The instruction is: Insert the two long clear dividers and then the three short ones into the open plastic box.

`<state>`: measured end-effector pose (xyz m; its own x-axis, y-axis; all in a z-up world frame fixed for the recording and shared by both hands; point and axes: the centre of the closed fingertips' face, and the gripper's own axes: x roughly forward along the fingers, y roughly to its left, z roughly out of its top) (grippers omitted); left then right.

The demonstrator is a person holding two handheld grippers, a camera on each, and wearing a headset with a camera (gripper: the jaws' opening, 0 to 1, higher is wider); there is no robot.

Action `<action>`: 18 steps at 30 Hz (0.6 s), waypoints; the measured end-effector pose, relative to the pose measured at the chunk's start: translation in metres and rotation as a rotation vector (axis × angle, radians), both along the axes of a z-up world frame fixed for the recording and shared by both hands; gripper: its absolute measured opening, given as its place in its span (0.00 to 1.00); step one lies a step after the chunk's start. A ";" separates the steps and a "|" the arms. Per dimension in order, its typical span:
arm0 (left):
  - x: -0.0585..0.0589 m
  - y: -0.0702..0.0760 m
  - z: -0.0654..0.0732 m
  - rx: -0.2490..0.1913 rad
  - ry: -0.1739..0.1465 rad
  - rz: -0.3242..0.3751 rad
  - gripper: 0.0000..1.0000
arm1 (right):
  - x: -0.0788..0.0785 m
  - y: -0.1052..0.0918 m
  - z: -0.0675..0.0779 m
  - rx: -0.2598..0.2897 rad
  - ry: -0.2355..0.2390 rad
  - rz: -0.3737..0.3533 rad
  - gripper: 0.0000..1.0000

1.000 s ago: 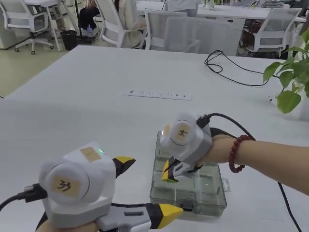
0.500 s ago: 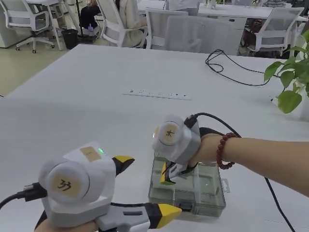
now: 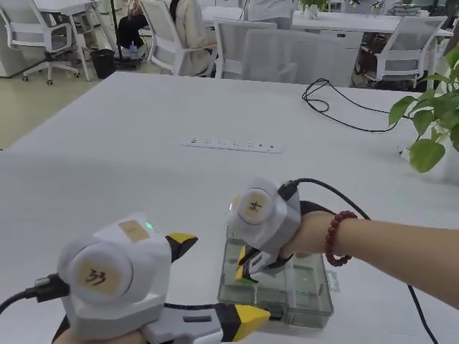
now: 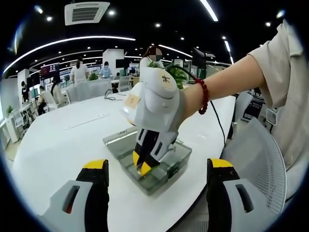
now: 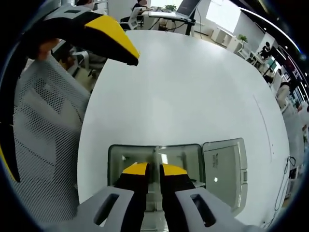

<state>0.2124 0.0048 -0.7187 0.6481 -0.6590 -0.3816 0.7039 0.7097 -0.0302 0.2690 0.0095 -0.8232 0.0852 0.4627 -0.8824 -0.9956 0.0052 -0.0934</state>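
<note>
Plastic box (image 3: 312,290): open, on table (image 3: 143,172). Right gripper (image 3: 244,275) above, jaws closed to a slit astride clear divider (image 5: 155,158); grip cannot be told. Left gripper (image 3: 216,279): jaws wide, empty. Divider probably light, thin, stiff, slippery; best pinched mid top edge.

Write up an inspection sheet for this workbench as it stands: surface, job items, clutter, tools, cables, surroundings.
Surface: broad white table.
Job's things: clear plastic box near the front edge, lid lying open flat beside it; clear dividers already split it into compartments; loose dividers: nothing seen.
Clutter: flat white strip, perhaps a power strip; potted plant at the table's side.
Tools: right tool down at the box, jaws nearly closed along a divider, grip cannot be told; left tool open, beside the box.
Cables: black cable looped on the table; a lead runs from the right tool.
Surroundings: office chairs and a seated person beyond.
</note>
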 end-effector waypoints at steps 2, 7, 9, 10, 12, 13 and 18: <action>0.000 0.000 0.001 0.002 -0.003 0.002 0.85 | -0.001 0.000 0.003 0.005 -0.002 0.003 0.13; 0.001 0.000 0.001 -0.002 -0.001 0.009 0.87 | -0.005 0.001 0.014 0.041 0.009 -0.006 0.22; 0.001 -0.001 0.001 -0.001 -0.002 0.007 0.87 | -0.006 0.001 0.017 0.048 0.017 -0.011 0.25; 0.001 -0.001 0.001 0.000 -0.001 0.006 0.87 | -0.008 0.001 0.020 0.058 0.025 -0.017 0.26; 0.001 -0.002 0.000 0.006 -0.002 0.002 0.88 | -0.010 -0.001 0.023 0.067 0.036 -0.022 0.28; 0.001 -0.002 0.000 0.008 -0.002 0.002 0.88 | -0.010 -0.001 0.024 0.069 0.038 -0.028 0.29; 0.001 -0.002 0.002 0.004 -0.004 0.004 0.89 | -0.014 -0.012 0.031 0.072 0.044 -0.032 0.32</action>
